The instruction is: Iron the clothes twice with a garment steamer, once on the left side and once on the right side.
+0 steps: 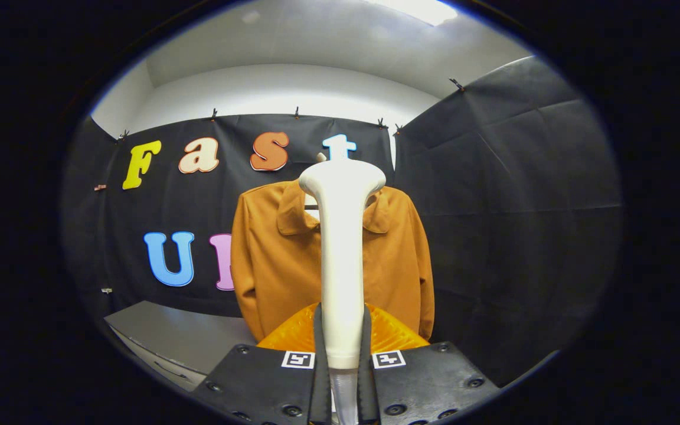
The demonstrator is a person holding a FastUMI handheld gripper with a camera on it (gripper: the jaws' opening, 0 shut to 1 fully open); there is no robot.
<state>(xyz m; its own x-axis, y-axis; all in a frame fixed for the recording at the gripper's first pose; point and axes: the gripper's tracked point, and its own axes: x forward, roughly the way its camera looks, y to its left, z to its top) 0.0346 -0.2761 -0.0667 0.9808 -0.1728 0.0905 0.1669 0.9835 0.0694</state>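
My gripper point(340, 336) is shut on the handle of a white garment steamer point(341, 248), which stands upright between the fingers with its wide head at the top. Beyond it an orange-brown collared jacket point(275, 254) hangs on a hanger against the booth wall, facing me. The steamer's head sits in front of the jacket's collar, at the middle of the garment, and I cannot tell whether it touches the cloth. The steamer hides the jacket's centre line.
A grey table top point(175, 336) lies low to the left of the jacket. Black cloth walls close the booth behind and to the right.
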